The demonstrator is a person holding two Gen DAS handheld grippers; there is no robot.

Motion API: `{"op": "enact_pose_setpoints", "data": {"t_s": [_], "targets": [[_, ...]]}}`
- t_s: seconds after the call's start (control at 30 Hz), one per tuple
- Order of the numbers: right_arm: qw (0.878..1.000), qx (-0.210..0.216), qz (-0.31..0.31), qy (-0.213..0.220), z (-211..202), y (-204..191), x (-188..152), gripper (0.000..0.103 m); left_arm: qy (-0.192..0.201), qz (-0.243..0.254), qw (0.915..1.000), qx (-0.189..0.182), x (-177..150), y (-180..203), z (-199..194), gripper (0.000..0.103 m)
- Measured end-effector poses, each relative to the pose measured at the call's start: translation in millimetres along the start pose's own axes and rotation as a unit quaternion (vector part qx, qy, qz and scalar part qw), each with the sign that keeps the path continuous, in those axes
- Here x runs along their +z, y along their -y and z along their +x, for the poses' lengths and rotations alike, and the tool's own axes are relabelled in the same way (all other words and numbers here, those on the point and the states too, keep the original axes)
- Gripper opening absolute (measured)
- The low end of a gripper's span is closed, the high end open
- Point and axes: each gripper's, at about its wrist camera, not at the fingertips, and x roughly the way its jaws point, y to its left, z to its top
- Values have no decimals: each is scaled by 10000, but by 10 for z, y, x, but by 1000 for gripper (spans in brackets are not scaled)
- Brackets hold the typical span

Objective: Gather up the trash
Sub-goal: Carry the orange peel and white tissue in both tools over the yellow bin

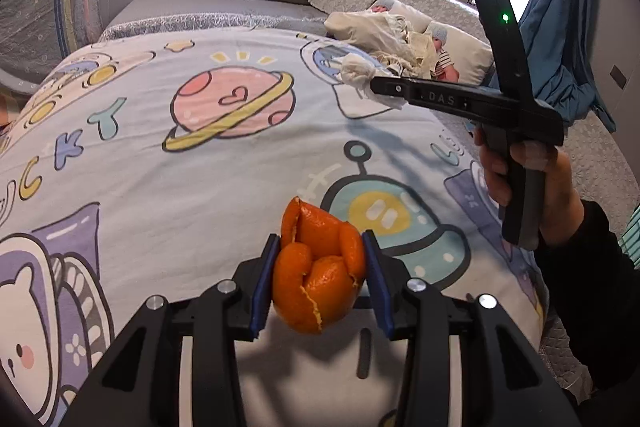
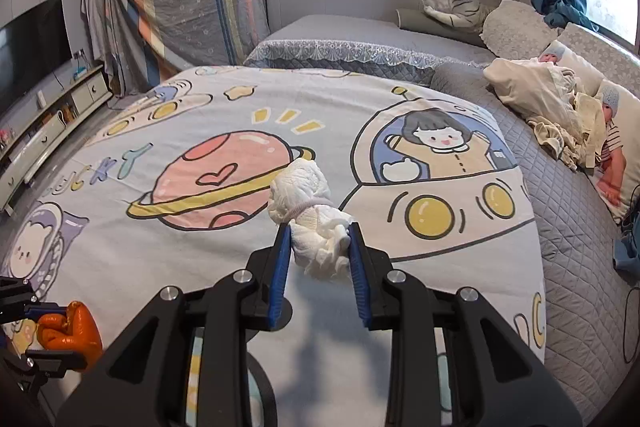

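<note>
My left gripper [image 1: 320, 247] is shut on an orange peel [image 1: 318, 279], curled and bright orange, held above the cartoon-print bedspread [image 1: 168, 163]. The peel also shows at the lower left of the right wrist view [image 2: 70, 333]. My right gripper [image 2: 320, 231] is shut on a crumpled white tissue [image 2: 312, 223] with a pale band round its middle, held over the bedspread [image 2: 240, 115]. In the left wrist view the right gripper [image 1: 376, 85] is at the right, above the bed, with the tissue [image 1: 356, 71] at its tip.
A pile of cream cloth [image 2: 548, 99] and baby-print pillows [image 2: 612, 151] lie at the bed's right. A plush tiger [image 2: 452, 3] sits at the far end. A TV [image 2: 32, 43] and low cabinet [image 2: 52, 119] stand at the left. Blue curtains [image 1: 556, 11] hang by the window.
</note>
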Motion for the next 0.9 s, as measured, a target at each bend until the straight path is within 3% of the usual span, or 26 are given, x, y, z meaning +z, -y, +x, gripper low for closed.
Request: {"op": "enact_pose_setpoints", "data": {"t_s": [0.5, 0.9], "targets": [[9960, 38, 540, 709, -1284, 336, -149, 27, 790, 592, 9947, -285, 294, 826, -601, 39], [9824, -746, 1056, 1349, -2360, 848, -608, 27, 1116, 1423, 9805, -764, 453, 1744, -786, 39]]}}
